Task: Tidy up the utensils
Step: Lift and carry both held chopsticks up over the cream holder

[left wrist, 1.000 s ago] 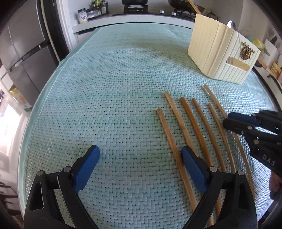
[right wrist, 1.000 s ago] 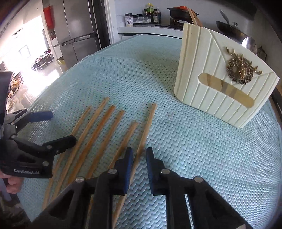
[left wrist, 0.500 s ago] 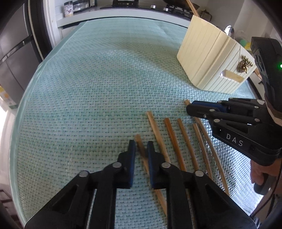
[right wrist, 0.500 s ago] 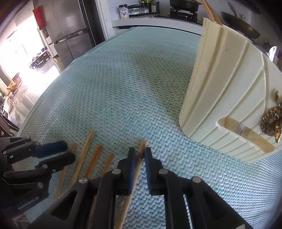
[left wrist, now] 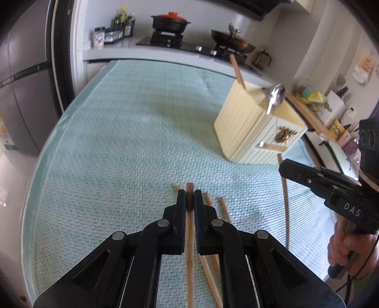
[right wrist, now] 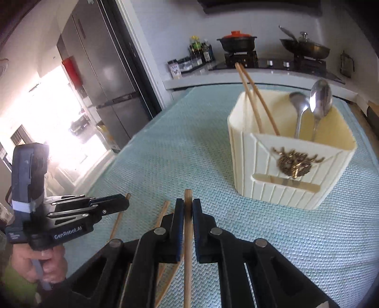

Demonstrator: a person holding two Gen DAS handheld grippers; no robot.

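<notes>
My left gripper [left wrist: 189, 193] is shut on a wooden chopstick [left wrist: 189, 248] and holds it above the teal mat. Other chopsticks [left wrist: 208, 267] still lie on the mat under it. In the right wrist view my right gripper [right wrist: 188, 201] is shut on another chopstick [right wrist: 188, 248], also lifted. Ahead and to the right stands the cream utensil holder [right wrist: 291, 170] with two chopsticks [right wrist: 255, 99] and two spoons [right wrist: 319, 99] upright in it. Each view shows the other gripper: the right gripper [left wrist: 281, 165] at the right edge, the left gripper [right wrist: 125, 201] at the left.
The teal woven mat [left wrist: 118, 142] covers the table, its left edge [left wrist: 47, 142] near a grey fridge [right wrist: 106, 83]. Behind the table runs a counter with a stove, a black pot [left wrist: 170, 22] and a pan [left wrist: 234, 45]. A person's hand [left wrist: 343, 246] holds the right gripper.
The left jaws went from wide open to shut on a chopstick. Both grippers then rose off the mat, each carrying a chopstick, and tilted up toward the holder.
</notes>
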